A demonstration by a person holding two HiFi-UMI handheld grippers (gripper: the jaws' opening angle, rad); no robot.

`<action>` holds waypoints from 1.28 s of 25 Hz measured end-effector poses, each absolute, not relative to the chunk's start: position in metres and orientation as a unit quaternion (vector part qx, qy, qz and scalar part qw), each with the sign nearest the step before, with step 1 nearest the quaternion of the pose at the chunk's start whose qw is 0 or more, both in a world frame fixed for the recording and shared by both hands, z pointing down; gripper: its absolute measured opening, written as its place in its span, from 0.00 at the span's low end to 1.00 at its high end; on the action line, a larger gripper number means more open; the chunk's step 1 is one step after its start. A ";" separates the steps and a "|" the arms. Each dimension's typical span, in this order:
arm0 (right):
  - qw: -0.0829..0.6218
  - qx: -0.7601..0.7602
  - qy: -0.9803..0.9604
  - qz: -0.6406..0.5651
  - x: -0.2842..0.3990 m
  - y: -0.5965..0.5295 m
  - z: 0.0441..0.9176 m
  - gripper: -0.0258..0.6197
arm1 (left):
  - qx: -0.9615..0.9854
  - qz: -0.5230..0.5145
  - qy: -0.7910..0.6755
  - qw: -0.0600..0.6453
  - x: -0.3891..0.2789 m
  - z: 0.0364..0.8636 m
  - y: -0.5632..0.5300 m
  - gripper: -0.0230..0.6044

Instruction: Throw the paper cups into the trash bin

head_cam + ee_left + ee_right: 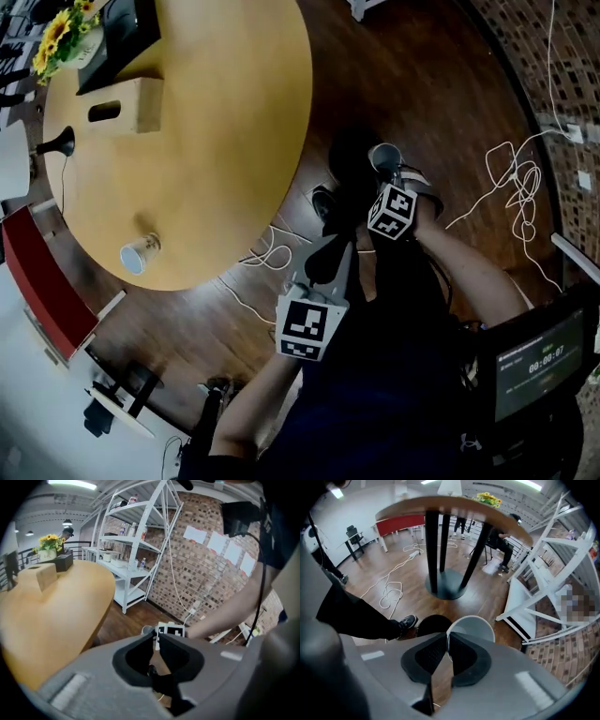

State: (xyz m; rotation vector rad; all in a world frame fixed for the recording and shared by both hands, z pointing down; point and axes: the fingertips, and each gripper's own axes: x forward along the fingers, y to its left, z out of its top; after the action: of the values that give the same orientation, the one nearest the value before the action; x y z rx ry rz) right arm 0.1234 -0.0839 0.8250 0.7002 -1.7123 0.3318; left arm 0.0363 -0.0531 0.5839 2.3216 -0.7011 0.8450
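One paper cup (139, 253) lies on the table (216, 141), to my left. Another cup (384, 155), in my right gripper (389, 178), is just beside the trash bin (435, 622).

paper cup (474, 624) white | tabletop (216, 112) yellow-tan | floor (412, 75) dark brown wood | wall (187, 576) red-brown brick | flowers (58, 33) yellow
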 end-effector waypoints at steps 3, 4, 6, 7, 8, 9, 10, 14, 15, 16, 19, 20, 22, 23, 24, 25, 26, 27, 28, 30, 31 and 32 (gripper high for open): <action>0.600 0.270 -0.743 0.124 0.107 -0.081 0.893 0.09 | 0.863 0.326 -0.262 0.283 0.029 0.622 -0.044 0.04; 0.604 0.262 -0.744 0.113 0.105 -0.083 0.915 0.09 | 0.864 0.332 -0.258 0.278 0.028 0.635 -0.040 0.04; 0.610 0.252 -0.746 0.093 0.103 -0.090 0.955 0.09 | 0.865 0.343 -0.246 0.272 0.029 0.660 -0.034 0.04; 0.610 0.248 -0.747 0.087 0.102 -0.092 0.972 0.09 | 0.863 0.347 -0.241 0.276 0.028 0.671 -0.029 0.04; 0.609 0.245 -0.750 0.084 0.100 -0.093 0.990 0.09 | 0.860 0.349 -0.239 0.285 0.027 0.682 -0.024 0.04; 0.607 0.241 -0.753 0.081 0.098 -0.096 1.007 0.09 | 0.856 0.349 -0.239 0.298 0.026 0.693 -0.020 0.04; 0.604 0.237 -0.757 0.078 0.095 -0.100 1.026 0.09 | 0.850 0.348 -0.241 0.313 0.024 0.704 -0.017 0.04; 0.610 0.210 -0.762 0.058 0.083 -0.102 1.096 0.09 | 0.834 0.359 -0.236 0.346 0.018 0.732 -0.006 0.04; 0.615 0.205 -0.760 0.053 0.081 -0.100 1.110 0.09 | 0.832 0.363 -0.235 0.348 0.016 0.735 -0.005 0.04; 0.617 0.202 -0.759 0.049 0.078 -0.099 1.121 0.09 | 0.830 0.365 -0.237 0.349 0.015 0.737 -0.005 0.04; 0.617 0.193 -0.761 0.046 0.064 -0.098 1.146 0.09 | 0.829 0.362 -0.245 0.348 0.009 0.741 -0.013 0.04; 0.619 0.189 -0.761 0.045 0.059 -0.100 1.154 0.09 | 0.830 0.360 -0.247 0.347 0.006 0.744 -0.016 0.04; 0.628 0.180 -0.756 0.038 0.054 -0.103 1.171 0.09 | 0.832 0.355 -0.249 0.347 0.002 0.749 -0.021 0.04; 0.632 0.176 -0.754 0.035 0.053 -0.105 1.179 0.09 | 0.832 0.353 -0.250 0.348 0.000 0.751 -0.023 0.04; 0.635 0.173 -0.752 0.034 0.053 -0.106 1.187 0.09 | 0.831 0.352 -0.251 0.349 -0.001 0.753 -0.023 0.04; 0.637 0.170 -0.751 0.032 0.054 -0.107 1.194 0.09 | 0.831 0.351 -0.251 0.350 -0.002 0.754 -0.024 0.04; 0.640 0.167 -0.749 0.030 0.055 -0.109 1.200 0.09 | 0.831 0.351 -0.252 0.351 -0.003 0.755 -0.025 0.04; 0.644 0.163 -0.747 0.027 0.057 -0.109 1.206 0.09 | 0.831 0.350 -0.252 0.352 -0.004 0.755 -0.025 0.04; 0.648 0.159 -0.744 0.025 0.059 -0.109 1.212 0.09 | 0.831 0.350 -0.253 0.352 -0.004 0.756 -0.025 0.04; 0.655 0.154 -0.739 0.024 0.064 -0.110 1.223 0.09 | 0.830 0.350 -0.253 0.353 -0.005 0.757 -0.026 0.04; 0.656 0.154 -0.738 0.025 0.065 -0.112 1.229 0.09 | 0.830 0.350 -0.253 0.354 -0.005 0.758 -0.026 0.04; 0.656 0.155 -0.738 0.029 0.066 -0.112 1.235 0.09 | 0.829 0.349 -0.254 0.354 -0.006 0.758 -0.027 0.04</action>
State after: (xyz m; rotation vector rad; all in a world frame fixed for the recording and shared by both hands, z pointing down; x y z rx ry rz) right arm 0.0660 -0.1125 1.2353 0.3507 -1.6721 0.0656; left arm -0.0057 -0.0267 0.7583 2.1438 -0.6562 0.9032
